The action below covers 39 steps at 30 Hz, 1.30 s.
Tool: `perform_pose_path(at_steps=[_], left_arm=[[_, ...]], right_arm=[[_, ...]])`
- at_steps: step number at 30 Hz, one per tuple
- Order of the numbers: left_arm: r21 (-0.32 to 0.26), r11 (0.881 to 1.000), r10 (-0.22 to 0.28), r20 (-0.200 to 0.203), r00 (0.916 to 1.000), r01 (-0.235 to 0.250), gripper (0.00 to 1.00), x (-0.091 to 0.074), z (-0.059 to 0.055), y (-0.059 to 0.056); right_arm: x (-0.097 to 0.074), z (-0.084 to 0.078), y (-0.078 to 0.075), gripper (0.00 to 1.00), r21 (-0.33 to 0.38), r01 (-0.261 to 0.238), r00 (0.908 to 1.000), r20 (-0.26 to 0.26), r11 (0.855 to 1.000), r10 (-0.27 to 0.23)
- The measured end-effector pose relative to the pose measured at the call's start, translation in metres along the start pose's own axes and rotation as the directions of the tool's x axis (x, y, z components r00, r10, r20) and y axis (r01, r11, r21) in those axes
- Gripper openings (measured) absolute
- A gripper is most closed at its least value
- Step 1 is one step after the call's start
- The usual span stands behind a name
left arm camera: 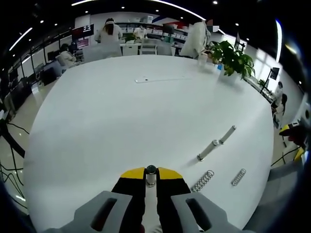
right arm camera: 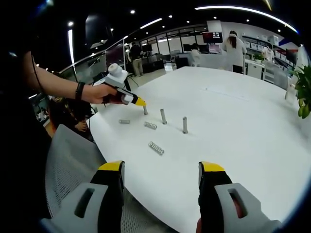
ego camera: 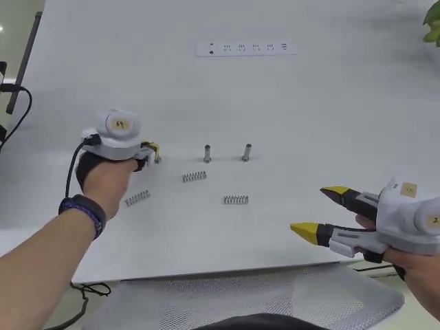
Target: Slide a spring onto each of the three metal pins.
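Three short metal pins stand upright in a row on the white table [ego camera: 309, 124]. My left gripper [ego camera: 152, 150] is shut on the leftmost pin [left arm camera: 151, 174], which stands between its yellow tips. The middle pin [ego camera: 207, 153] and the right pin [ego camera: 246, 152] stand bare. Three springs lie flat on the table: one [ego camera: 137, 198] by my left hand, one [ego camera: 194, 177] in front of the middle pin, one [ego camera: 236, 199] nearer the front. My right gripper [ego camera: 320, 211] hovers open over the table's front right, holding nothing. From there I see the pins [right arm camera: 164, 116] and springs [right arm camera: 156, 148] ahead.
A white power strip [ego camera: 246, 48] lies at the far side of the table. A mesh chair back [ego camera: 261, 299] sits below the front edge. A black cable [ego camera: 17, 117] hangs at the left edge. A potted plant [left arm camera: 228, 58] stands at a far corner.
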<state>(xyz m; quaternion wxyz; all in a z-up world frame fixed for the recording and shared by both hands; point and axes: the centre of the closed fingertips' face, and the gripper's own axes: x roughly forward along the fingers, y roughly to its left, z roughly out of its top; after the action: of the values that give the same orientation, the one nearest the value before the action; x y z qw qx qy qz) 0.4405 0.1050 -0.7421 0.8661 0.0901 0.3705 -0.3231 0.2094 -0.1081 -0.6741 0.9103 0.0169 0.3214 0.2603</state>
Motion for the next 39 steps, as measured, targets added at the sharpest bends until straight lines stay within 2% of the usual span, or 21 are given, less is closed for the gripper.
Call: perform_pose_path(at_steps=[18,22,39], left_arm=[[0.025,1.0,-0.02,0.024,0.9995,0.019,0.0,0.005,0.002,-0.009],[0.046,0.999,-0.02,0.033,0.9992,0.018,0.0,0.005,0.002,-0.011],[0.064,0.998,-0.023,0.034,0.9992,0.021,0.0,0.005,0.002,-0.013]], right_arm=[[-0.002,-0.003,0.0,0.6,0.006,0.002,1.0,-0.004,1.0,-0.002],[-0.002,-0.004,0.0,0.6,0.008,0.002,1.0,-0.004,1.0,-0.002],[-0.002,-0.004,0.0,0.6,0.006,0.0,1.0,-0.006,1.0,0.0]])
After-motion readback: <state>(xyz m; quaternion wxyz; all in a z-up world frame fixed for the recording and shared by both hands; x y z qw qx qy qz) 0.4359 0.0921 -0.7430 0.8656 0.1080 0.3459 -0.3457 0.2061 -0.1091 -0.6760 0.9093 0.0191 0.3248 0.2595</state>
